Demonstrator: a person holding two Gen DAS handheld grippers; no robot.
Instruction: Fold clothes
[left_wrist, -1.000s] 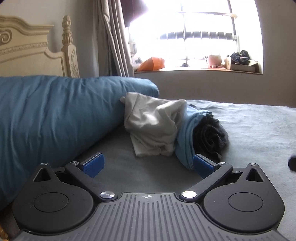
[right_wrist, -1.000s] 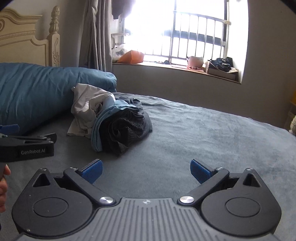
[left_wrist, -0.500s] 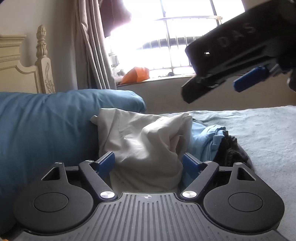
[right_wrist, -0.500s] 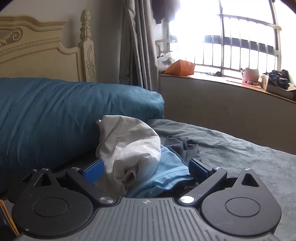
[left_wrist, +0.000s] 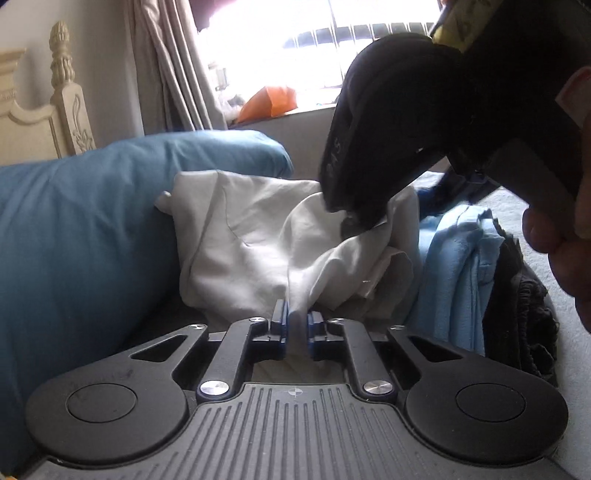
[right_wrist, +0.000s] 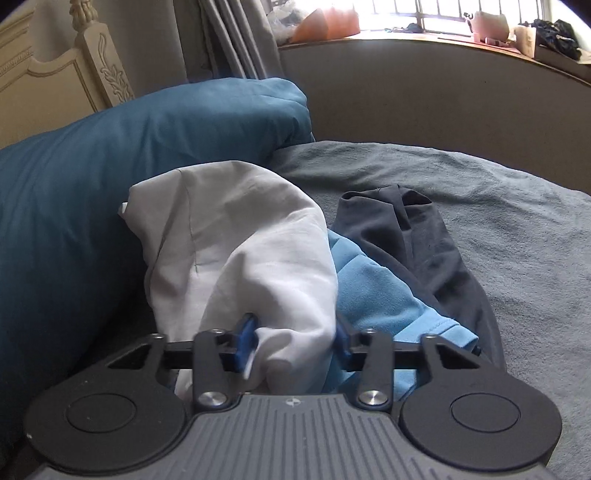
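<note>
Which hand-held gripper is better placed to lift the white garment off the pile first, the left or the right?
Probably the left hand-held gripper: its jaws have just closed tight on a fold of the white garment. The right hand-held gripper only brackets a thick bunch.

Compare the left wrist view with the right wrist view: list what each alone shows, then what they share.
Left wrist only: the right gripper from outside, biting the top of the white garment; a hand; the left gripper pinching a lower fold.

Right wrist only: the grey garment spread on the bed; jaws that have just been closing, with white cloth bunched between them.

Both: white garment, blue garment, blue pillow, headboard, curtain, window sill.
</note>
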